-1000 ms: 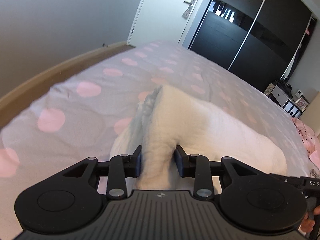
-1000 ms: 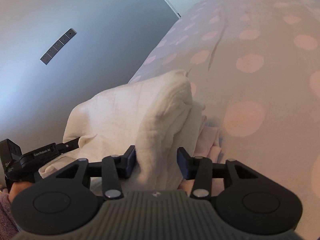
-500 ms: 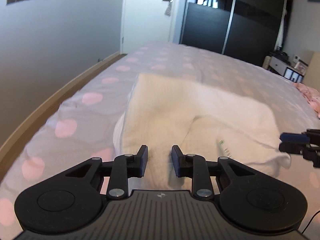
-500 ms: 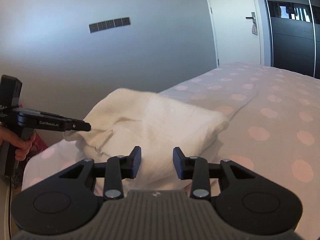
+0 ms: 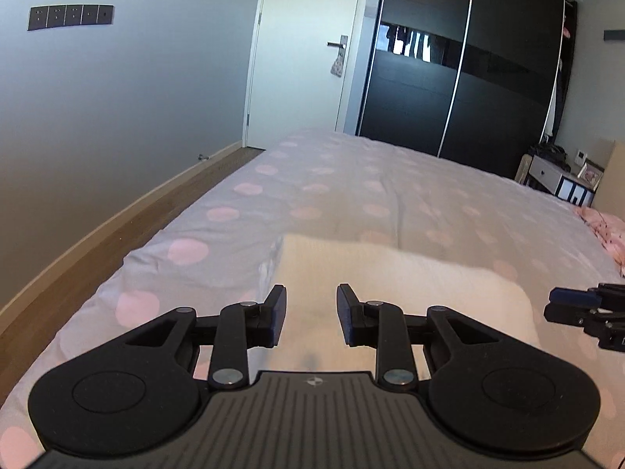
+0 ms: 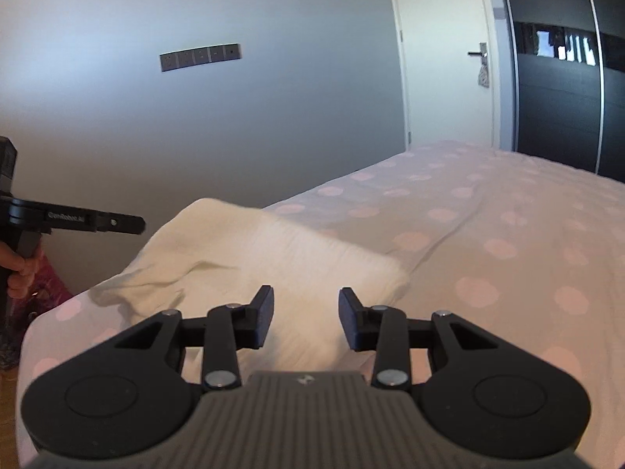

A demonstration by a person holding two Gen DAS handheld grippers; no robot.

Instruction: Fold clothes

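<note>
I am holding my left claw (image 5: 310,314) and right claw (image 6: 306,318) partly open and empty just above the folded cream cloth (image 6: 273,258), which is lying on the bed (image 5: 351,179) ahead, its long axis running between them.

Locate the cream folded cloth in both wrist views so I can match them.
Left wrist view: the cream folded cloth lies low and centre-right on the spotted bedspread, just past the left gripper.
Right wrist view: the cloth lies centre-left at the bed's near corner, ahead of the right gripper.
Shared landmark: the white door with a pouch hanging from its handle.
</note>
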